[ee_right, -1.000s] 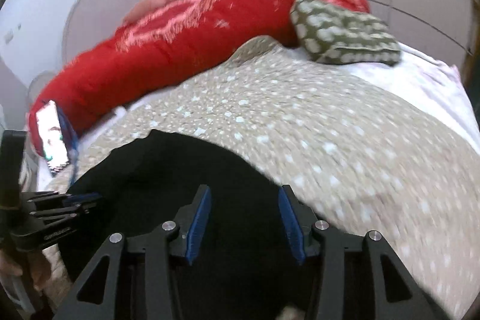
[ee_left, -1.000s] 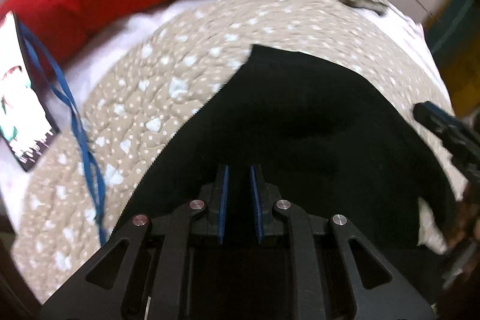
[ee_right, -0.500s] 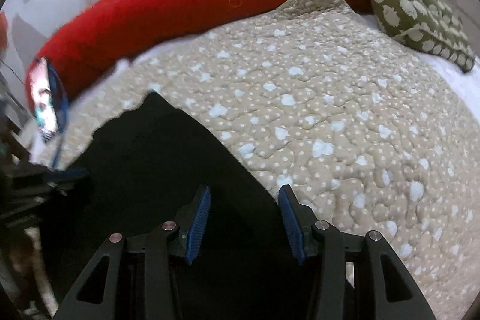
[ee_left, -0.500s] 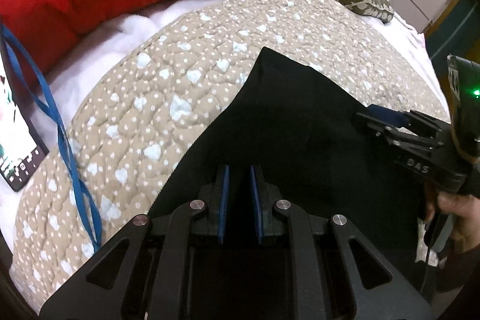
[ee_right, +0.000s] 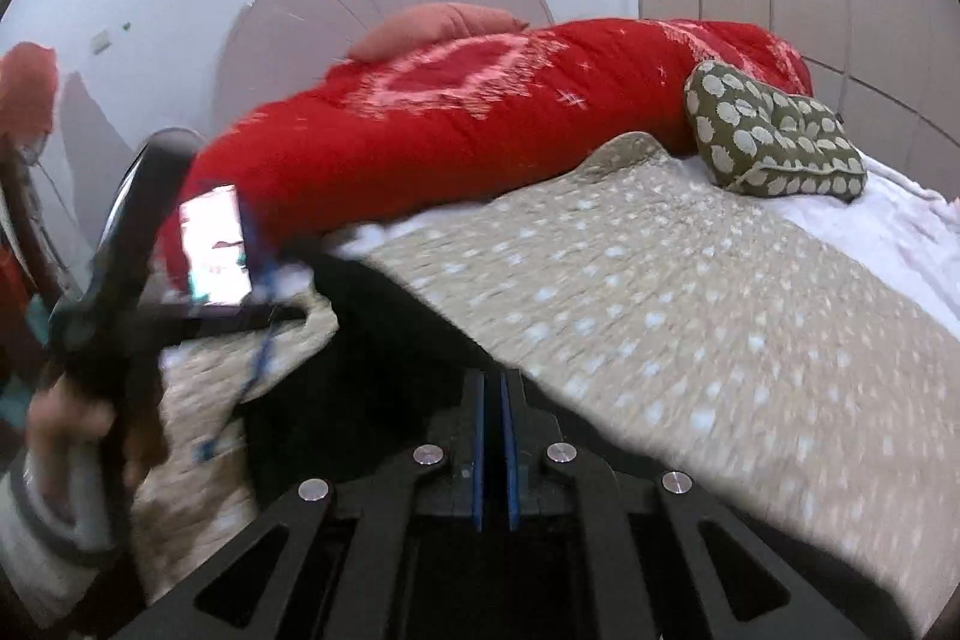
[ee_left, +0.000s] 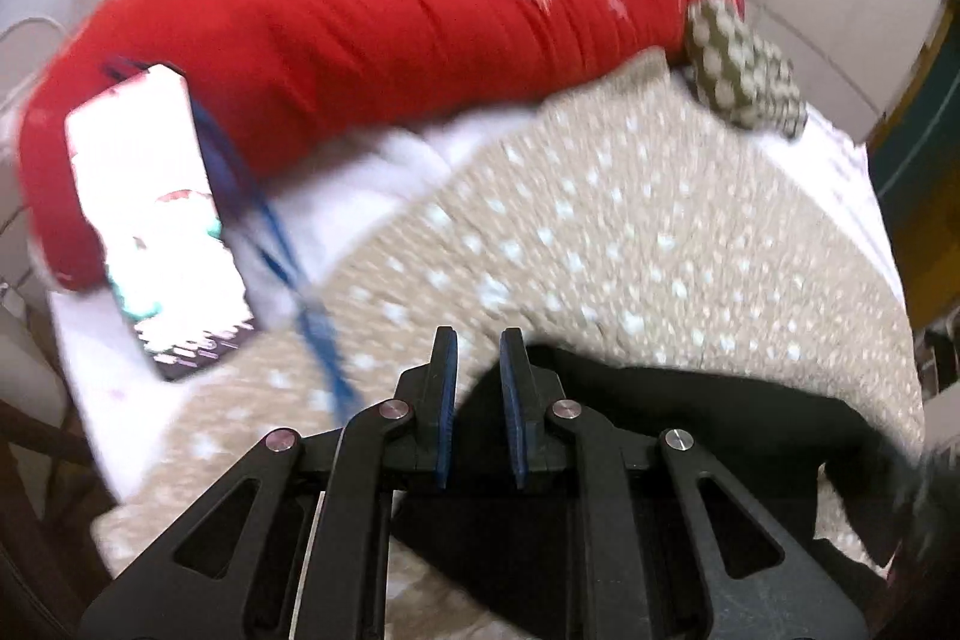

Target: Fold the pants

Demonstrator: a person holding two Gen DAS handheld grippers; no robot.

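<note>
Black pants [ee_right: 372, 340] lie just ahead of the right hand-held gripper [ee_right: 493, 388] — seemingly pinched.

Black linkage grippers [ee_left: 478, 412] with blue pads, 4 silver screws each; grey sleeve cuff [ee_right: 42, 514].

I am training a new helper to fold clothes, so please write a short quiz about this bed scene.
1. True or false: the olive cushion with pale spots lies on the floor.
2. The black fabric pants lie on: A) the beige quilted bedspread with white dots; B) a wooden table; C) a green carpet.
3. Which lit-screen object sits beside the blue strap, near the red rolled duvet?
Key: 1 false; 2 A; 3 a phone.
</note>
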